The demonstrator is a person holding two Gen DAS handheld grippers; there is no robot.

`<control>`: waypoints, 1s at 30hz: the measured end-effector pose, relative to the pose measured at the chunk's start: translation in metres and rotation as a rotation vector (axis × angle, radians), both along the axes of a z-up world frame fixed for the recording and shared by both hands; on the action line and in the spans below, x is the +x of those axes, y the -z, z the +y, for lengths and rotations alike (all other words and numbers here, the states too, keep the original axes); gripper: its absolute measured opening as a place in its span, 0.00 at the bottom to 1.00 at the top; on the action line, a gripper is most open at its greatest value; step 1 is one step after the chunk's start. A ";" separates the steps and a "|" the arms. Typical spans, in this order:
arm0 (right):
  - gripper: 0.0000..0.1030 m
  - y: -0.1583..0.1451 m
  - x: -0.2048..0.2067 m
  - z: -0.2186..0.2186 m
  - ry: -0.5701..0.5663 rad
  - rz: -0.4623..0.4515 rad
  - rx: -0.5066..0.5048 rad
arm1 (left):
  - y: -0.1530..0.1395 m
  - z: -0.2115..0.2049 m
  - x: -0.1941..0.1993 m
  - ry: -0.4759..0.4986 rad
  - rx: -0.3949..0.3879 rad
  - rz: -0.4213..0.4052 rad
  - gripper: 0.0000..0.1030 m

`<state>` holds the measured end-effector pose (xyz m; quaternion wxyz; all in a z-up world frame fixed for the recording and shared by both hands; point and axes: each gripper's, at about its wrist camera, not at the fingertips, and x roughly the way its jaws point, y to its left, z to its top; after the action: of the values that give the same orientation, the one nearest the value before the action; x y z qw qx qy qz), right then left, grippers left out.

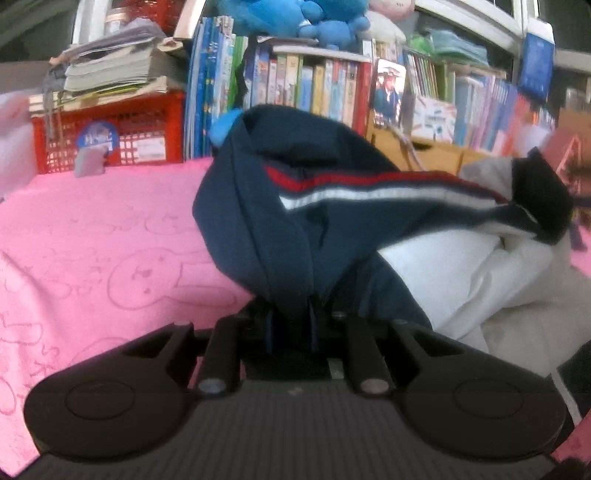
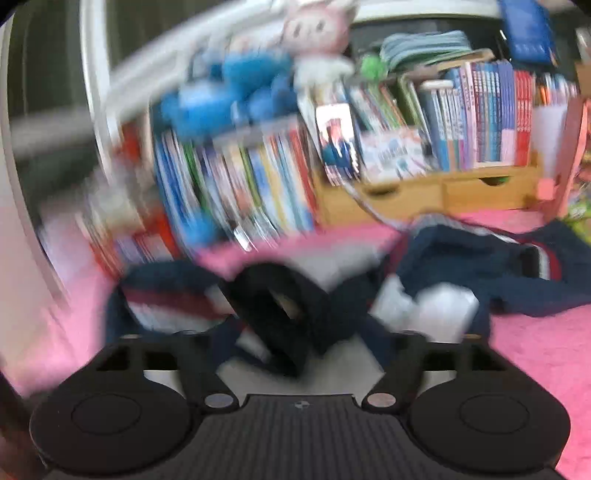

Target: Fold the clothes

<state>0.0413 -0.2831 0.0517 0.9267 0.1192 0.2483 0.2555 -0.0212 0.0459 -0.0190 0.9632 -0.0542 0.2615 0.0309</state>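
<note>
A navy jacket (image 1: pixel 258 206) with red and white stripes and a white lining lies bunched on the pink blanket (image 1: pixel 96 251). In the left wrist view, my left gripper (image 1: pixel 291 317) is shut on a fold of the navy cloth, which rises in a hump just ahead of the fingers. A striped sleeve stretches right to a black cuff (image 1: pixel 543 199). The right wrist view is blurred. There my right gripper (image 2: pixel 295 336) stands open over the jacket (image 2: pixel 480 266), with a black cuff (image 2: pixel 280 310) lying loose between the wide jaws, not pressed by them.
Beyond the blanket stand a red crate (image 1: pixel 107 136) with stacked papers, rows of upright books (image 1: pixel 314 85), blue plush toys (image 1: pixel 295 18) and a wooden drawer box (image 2: pixel 443 192). Pink blanket (image 2: pixel 535 354) shows bare at the right of the jacket.
</note>
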 end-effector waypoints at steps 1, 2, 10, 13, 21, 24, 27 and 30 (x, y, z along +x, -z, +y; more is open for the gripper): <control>0.80 -0.012 0.005 -0.007 -0.016 0.015 0.085 | 0.000 0.001 0.000 0.001 -0.011 -0.002 0.16; 0.83 -0.020 0.015 -0.004 -0.050 0.044 0.149 | 0.000 0.003 -0.001 0.001 -0.024 -0.004 0.16; 1.00 -0.007 0.144 0.108 -0.120 0.529 0.369 | 0.001 0.012 -0.005 0.001 -0.118 -0.021 0.18; 1.00 0.019 0.194 0.135 0.033 0.687 0.351 | 0.002 0.013 -0.006 0.003 -0.130 -0.024 0.18; 0.10 0.042 0.228 0.161 0.145 0.696 0.252 | 0.003 0.016 -0.008 0.005 -0.169 -0.030 0.19; 0.08 0.003 0.214 0.157 0.075 0.497 0.277 | 0.003 0.015 -0.008 0.004 -0.167 -0.030 0.19; 0.08 -0.043 0.191 0.158 -0.002 0.295 0.241 | 0.003 0.015 -0.008 0.002 -0.166 -0.029 0.19; 0.18 -0.053 0.179 0.149 -0.063 0.309 0.250 | 0.003 0.014 -0.008 0.001 -0.161 -0.028 0.19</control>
<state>0.2203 -0.1336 0.1049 0.8471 0.2633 0.3577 0.2918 -0.0293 0.0601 -0.0216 0.9593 -0.1320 0.2497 0.0085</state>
